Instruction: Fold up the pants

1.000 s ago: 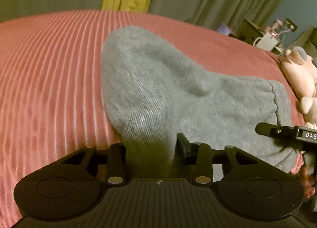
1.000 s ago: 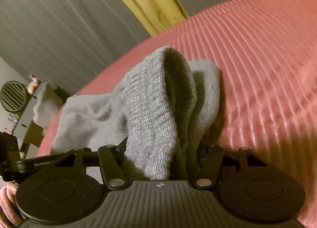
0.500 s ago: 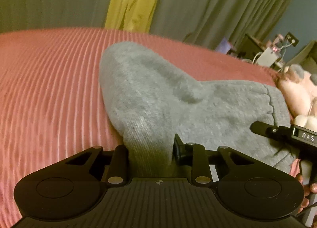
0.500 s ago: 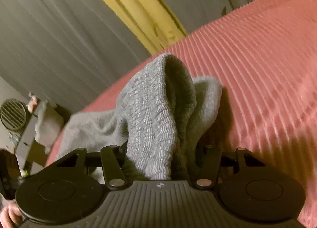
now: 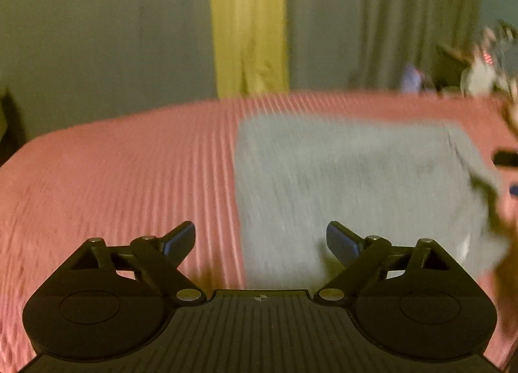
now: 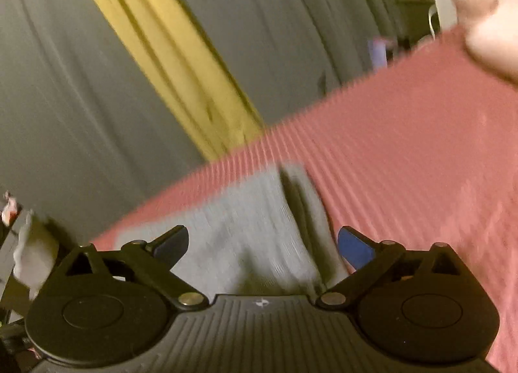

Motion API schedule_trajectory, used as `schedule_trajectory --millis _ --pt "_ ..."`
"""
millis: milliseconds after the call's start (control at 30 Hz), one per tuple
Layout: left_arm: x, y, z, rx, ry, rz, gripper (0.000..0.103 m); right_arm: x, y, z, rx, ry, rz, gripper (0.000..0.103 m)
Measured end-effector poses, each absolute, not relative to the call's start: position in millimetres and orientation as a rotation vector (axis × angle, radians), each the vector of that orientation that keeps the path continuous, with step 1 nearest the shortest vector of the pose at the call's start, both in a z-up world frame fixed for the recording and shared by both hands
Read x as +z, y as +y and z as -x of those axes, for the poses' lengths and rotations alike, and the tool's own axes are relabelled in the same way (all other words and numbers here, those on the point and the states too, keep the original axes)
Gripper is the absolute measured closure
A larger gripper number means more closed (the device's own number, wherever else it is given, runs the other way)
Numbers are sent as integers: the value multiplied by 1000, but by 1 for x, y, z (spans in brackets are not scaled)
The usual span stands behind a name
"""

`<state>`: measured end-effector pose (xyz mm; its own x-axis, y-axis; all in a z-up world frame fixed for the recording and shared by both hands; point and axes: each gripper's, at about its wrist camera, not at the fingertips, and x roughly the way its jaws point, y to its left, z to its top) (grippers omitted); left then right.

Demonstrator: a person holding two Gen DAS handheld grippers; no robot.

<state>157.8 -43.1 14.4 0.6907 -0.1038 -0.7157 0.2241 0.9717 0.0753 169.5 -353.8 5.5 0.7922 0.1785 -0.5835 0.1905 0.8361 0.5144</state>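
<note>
Now two spread claws, left (image 5: 260,240) and right (image 6: 263,245), one pants (image 5: 349,191).

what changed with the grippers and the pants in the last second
Both grippers let go: the left gripper and right gripper were clamped on the gray pants, and now stand open, drawn back. The pants dropped flat, folded. The pink bedspread is unchanged.
</note>
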Motion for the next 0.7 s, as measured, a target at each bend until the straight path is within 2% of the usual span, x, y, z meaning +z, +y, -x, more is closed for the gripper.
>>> schedule_trajectory --millis 100,200,333,433,700 --pt "-16 -54 -139 -182 802 -259 9 -21 -342 -163 -28 756 -527 4" --pt "-14 -46 -134 -134 764 -282 7 -40 -331 -163 -54 815 -455 4" --pt "-2 -32 -125 -25 711 -217 8 -45 -330 -153 -103 800 -461 4" --pt "-6 -40 -113 -182 769 -146 8 -50 -327 -139 -100 781 -504 4" --pt "-32 -75 -110 -180 788 -318 7 -57 -330 -134 -90 788 -561 4"
